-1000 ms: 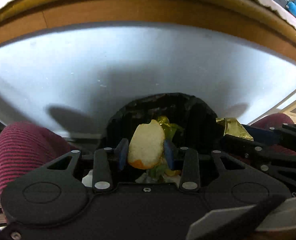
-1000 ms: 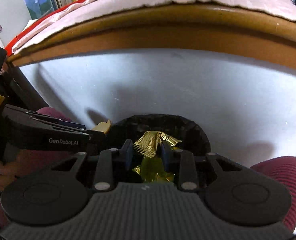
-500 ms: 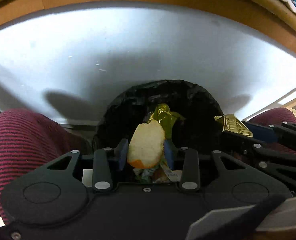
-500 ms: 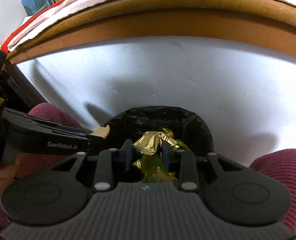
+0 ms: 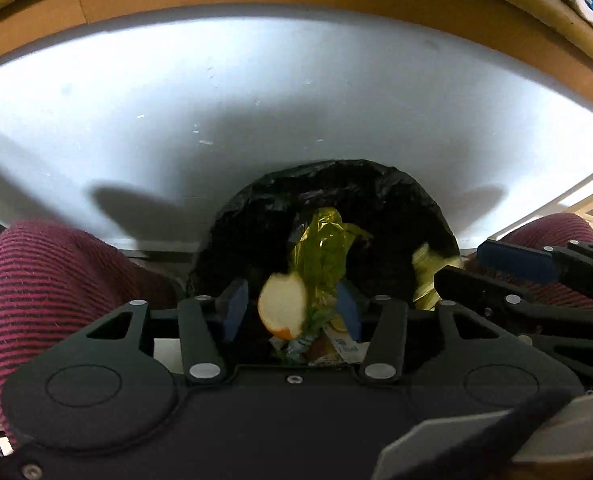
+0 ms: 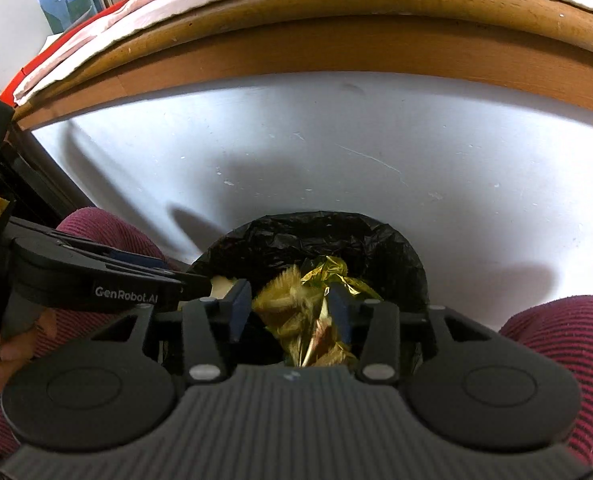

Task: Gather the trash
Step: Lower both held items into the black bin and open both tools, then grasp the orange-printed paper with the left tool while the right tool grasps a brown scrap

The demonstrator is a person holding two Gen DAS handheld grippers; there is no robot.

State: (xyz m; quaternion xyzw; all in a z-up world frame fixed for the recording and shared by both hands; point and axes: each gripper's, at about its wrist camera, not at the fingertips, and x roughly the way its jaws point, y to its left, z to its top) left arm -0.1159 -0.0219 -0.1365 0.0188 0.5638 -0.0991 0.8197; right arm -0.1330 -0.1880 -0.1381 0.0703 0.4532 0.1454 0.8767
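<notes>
- Left claw (image 5: 292, 306), bottom centre of the left wrist view: its jaws are opening, and the blue pads (image 5: 235, 305) stand clear of the peel (image 5: 283, 306), which sits between them, blurred, touching neither.
- The peel is pale with an orange edge at the bottom; it is over the mouth of the bin (image 5: 376, 204), lined with a black bag.
- Right claw (image 6: 292, 312), bottom centre of the right wrist view: its jaws are opening too. The gold foil (image 6: 286, 306) between them is streaked with blur and free of both pads (image 6: 241, 308).
- More foil lies crumpled inside the bin (image 6: 336, 236), along with scraps of paper and wrappers low in the left wrist view.
- The bin stands against a white panel (image 5: 256, 112) under a wooden surface edge (image 6: 336, 40), centre of both frames.
- Knees in striped maroon trousers (image 5: 48, 276) flank the bin at left and right.
- In the right wrist view the left claw (image 6: 200, 280) reaches in from the left edge, a hand (image 6: 12, 348) on its grip.
</notes>
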